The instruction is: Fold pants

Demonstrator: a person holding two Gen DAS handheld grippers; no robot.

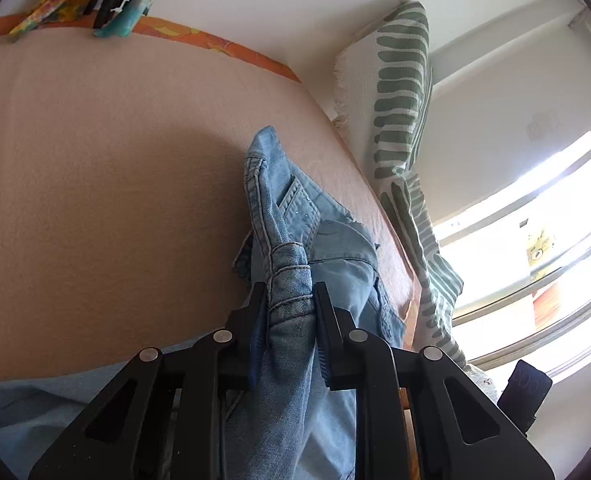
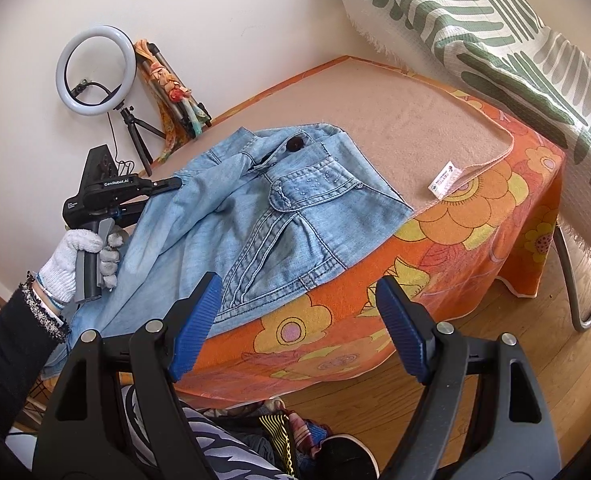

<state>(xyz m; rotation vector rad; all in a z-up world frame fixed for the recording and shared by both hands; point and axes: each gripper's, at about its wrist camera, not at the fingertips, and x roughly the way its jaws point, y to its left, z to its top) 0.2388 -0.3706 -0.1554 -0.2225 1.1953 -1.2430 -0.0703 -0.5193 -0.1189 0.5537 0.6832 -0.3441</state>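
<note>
Light blue denim pants (image 2: 279,208) lie crumpled on a pink blanket (image 2: 407,120) over a table, waistband and dark button at the far side, one part hanging off the near edge. In the left wrist view my left gripper (image 1: 289,292) is shut on a bunched fold of the pants (image 1: 295,208), with a seamed hem between its pads. From the right wrist view, a gloved hand (image 2: 75,256) holds the left gripper (image 2: 177,182) at the pants' left side. My right gripper (image 2: 297,284) hangs open before the table's near edge, nothing between its blue pads (image 2: 197,328).
An orange flowered cloth (image 2: 475,232) drapes the table's sides. A green-striped white cushion (image 2: 495,32) leans at the right above a metal chair leg (image 2: 575,280). A ring light on a tripod (image 2: 95,68) and colourful scarves (image 2: 167,92) stand by the back wall. Wood floor lies below.
</note>
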